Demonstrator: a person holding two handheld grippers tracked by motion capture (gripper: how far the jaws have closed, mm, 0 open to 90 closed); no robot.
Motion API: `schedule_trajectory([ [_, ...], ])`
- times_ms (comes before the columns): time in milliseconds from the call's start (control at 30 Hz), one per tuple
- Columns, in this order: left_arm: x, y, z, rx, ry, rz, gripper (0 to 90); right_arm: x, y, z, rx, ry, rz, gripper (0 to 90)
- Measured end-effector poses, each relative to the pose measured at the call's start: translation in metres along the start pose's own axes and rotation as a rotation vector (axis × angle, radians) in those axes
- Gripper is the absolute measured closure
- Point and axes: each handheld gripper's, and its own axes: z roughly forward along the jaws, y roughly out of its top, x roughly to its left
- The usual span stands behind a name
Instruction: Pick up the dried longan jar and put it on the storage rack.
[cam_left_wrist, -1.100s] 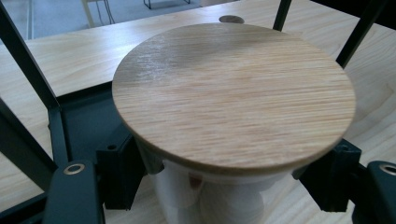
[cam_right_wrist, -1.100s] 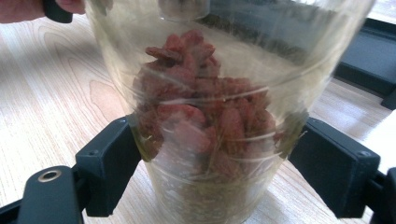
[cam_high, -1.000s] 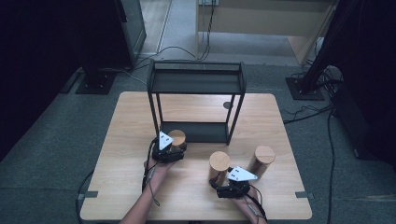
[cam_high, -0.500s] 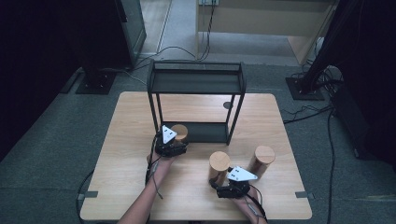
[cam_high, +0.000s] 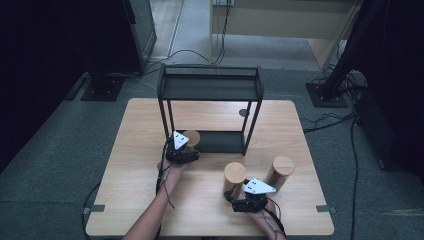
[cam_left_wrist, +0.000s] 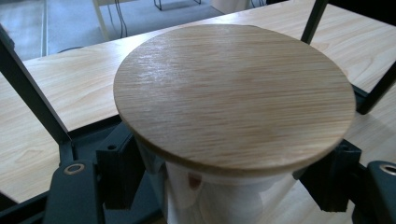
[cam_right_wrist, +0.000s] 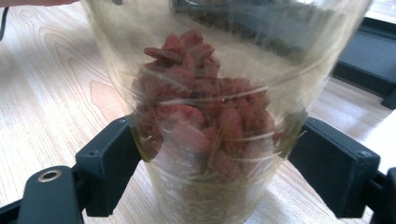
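My left gripper (cam_high: 183, 150) jaws are clamped on a wood-lidded jar (cam_left_wrist: 233, 98) at the black rack's (cam_high: 210, 82) lower shelf. My right gripper (cam_right_wrist: 219, 158) jaws clamp a glass jar (cam_right_wrist: 210, 116) of red dried fruit on the counter (cam_high: 140, 165).

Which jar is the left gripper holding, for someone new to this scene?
Find the black two-tier rack on the wooden table. At its front left leg, the left gripper clamps a wooden-lidded jar. Two similar jars stand apart near the table's front right.
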Motion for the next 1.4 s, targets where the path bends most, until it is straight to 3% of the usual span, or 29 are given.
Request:
schedule_trajectory([
  [367, 0.002, 0.001, 0.010, 0.007, 0.025, -0.014, 25.5, -0.001, 0.000, 0.000, -0.002, 0.001, 0.003, 17.0],
  [800, -0.005, 0.006, 0.021, 0.003, 0.062, 0.003, 25.4, -0.001, 0.000, 0.000, -0.002, 0.001, 0.005, 17.0],
  [1400, 0.001, 0.005, 0.036, 0.014, 0.072, -0.046, 25.4, -0.001, 0.000, -0.001, -0.002, 0.002, 0.007, 17.1],
])
